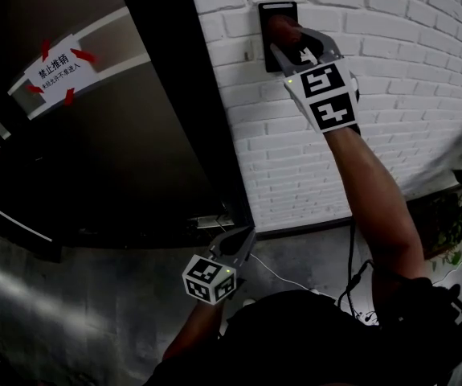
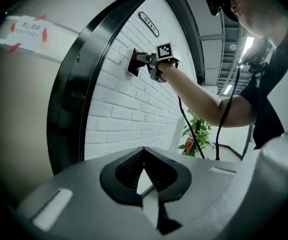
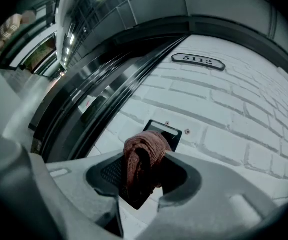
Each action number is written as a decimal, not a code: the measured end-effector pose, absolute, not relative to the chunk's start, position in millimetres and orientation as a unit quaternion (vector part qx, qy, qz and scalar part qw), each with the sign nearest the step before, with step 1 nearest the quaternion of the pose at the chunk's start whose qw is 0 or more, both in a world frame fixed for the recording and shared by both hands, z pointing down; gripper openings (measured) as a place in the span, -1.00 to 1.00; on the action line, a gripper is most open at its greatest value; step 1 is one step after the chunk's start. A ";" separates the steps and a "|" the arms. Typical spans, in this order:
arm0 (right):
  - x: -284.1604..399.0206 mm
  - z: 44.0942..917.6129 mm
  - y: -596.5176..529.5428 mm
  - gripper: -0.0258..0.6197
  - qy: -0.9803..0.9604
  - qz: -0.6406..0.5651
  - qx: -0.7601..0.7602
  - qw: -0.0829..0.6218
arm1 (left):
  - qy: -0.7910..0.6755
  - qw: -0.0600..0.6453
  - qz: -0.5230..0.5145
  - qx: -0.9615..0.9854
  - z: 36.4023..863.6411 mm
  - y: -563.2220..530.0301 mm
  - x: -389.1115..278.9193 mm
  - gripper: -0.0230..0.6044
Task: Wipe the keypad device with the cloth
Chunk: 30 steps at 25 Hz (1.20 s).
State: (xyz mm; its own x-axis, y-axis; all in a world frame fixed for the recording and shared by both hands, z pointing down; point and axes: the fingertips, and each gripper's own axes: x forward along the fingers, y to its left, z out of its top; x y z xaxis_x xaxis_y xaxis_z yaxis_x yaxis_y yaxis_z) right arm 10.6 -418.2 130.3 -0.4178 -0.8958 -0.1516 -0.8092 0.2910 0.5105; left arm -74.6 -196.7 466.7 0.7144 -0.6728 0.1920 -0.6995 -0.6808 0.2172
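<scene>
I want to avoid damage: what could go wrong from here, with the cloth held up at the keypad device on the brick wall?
1. The right tongs grip only a small bunch of cloth; if it slips, their hard tips might scrape the keypad device.
2. Pressing hard may push keys by accident.
3. The black cable hanging below the arm could snag.

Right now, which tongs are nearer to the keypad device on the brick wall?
Right. The right tongs hold the cloth at the keypad device; the left tongs hang far below it, empty.
</scene>
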 end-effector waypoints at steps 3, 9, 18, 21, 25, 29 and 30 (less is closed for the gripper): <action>10.7 137.8 -418.3 -0.45 -0.801 -0.261 0.533 0.084 | -0.379 0.132 0.048 0.915 467.1 -198.3 -76.6 -0.87; 10.1 152.2 -418.2 -0.45 -0.805 -0.252 0.530 0.090 | -0.373 0.135 0.047 0.917 464.8 -197.5 -72.9 -0.87; 8.6 182.4 -418.2 -0.46 -0.811 -0.237 0.525 0.107 | -0.367 0.135 0.050 0.919 463.0 -197.6 -69.8 -0.87; 8.5 188.8 -418.0 -0.46 -0.811 -0.233 0.524 0.111 | -0.364 0.138 0.048 0.920 461.0 -196.6 -68.5 -0.87; 7.8 196.6 -417.8 -0.46 -0.813 -0.230 0.522 0.115 | -0.365 0.139 0.049 0.919 462.7 -197.4 -69.0 -0.87; 7.3 205.8 -417.7 -0.46 -0.818 -0.219 0.518 0.120 | -0.366 0.141 0.049 0.919 463.1 -199.7 -69.3 -0.87; 7.6 208.5 -417.5 -0.46 -0.819 -0.217 0.517 0.121 | -0.367 0.139 0.049 0.919 463.1 -200.0 -69.3 -0.87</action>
State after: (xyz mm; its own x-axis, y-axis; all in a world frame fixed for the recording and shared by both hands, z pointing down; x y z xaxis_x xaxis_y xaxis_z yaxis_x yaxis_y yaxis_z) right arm 7.6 -417.5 208.5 -0.4353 -0.8999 -0.0261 -0.7950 0.3706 0.4803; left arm -69.3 -200.0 463.1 0.7264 -0.6597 0.1926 -0.6872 -0.6924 0.2201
